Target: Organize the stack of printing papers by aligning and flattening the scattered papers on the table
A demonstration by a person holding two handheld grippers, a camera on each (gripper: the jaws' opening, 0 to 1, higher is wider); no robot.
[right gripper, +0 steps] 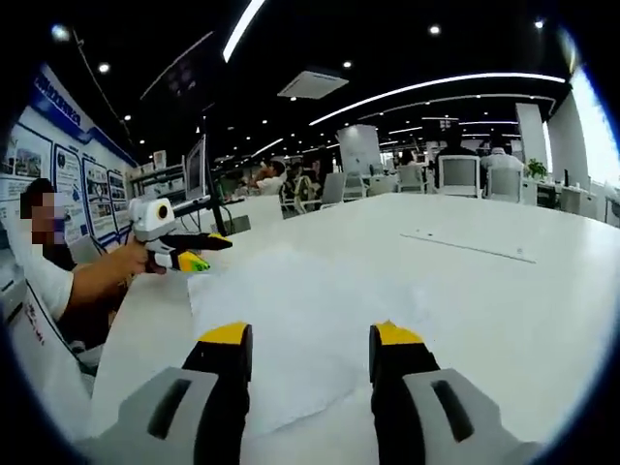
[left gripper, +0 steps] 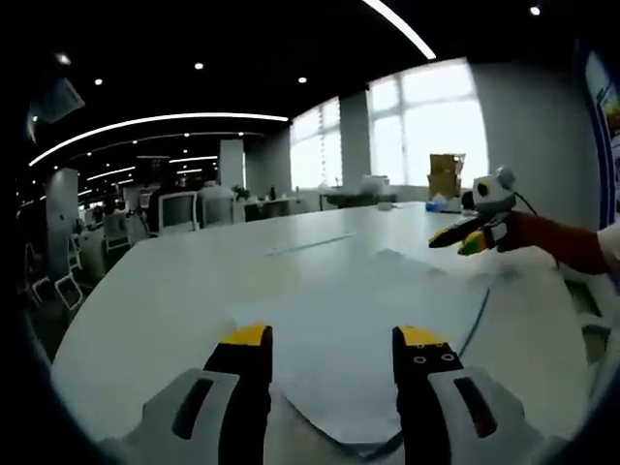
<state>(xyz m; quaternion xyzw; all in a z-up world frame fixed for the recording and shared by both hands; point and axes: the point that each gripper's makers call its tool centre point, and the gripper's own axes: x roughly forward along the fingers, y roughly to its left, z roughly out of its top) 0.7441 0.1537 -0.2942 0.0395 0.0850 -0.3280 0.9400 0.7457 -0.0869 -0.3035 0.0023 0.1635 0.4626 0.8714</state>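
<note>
Loosely overlapped white sheets of paper [left gripper: 378,310] lie spread on the white table [left gripper: 155,300], their edges not lined up. My left gripper [left gripper: 332,339] is open, hovering over the near edge of the sheets with nothing between its jaws. Beyond the sheets' far right side the right gripper [left gripper: 475,232] is held by a hand. In the right gripper view the same papers [right gripper: 291,300] spread ahead of my right gripper [right gripper: 310,339], which is open and holds nothing. The left gripper [right gripper: 184,250] is at the papers' far left corner, in a person's hand.
A dark cable [left gripper: 477,325] runs along the papers' right edge. A long seam [right gripper: 465,247] crosses the table beyond them. Office chairs [left gripper: 174,208] line the far side, and a cardboard box [left gripper: 446,174] stands by the window. A person's arm [right gripper: 92,276] reaches in from the left.
</note>
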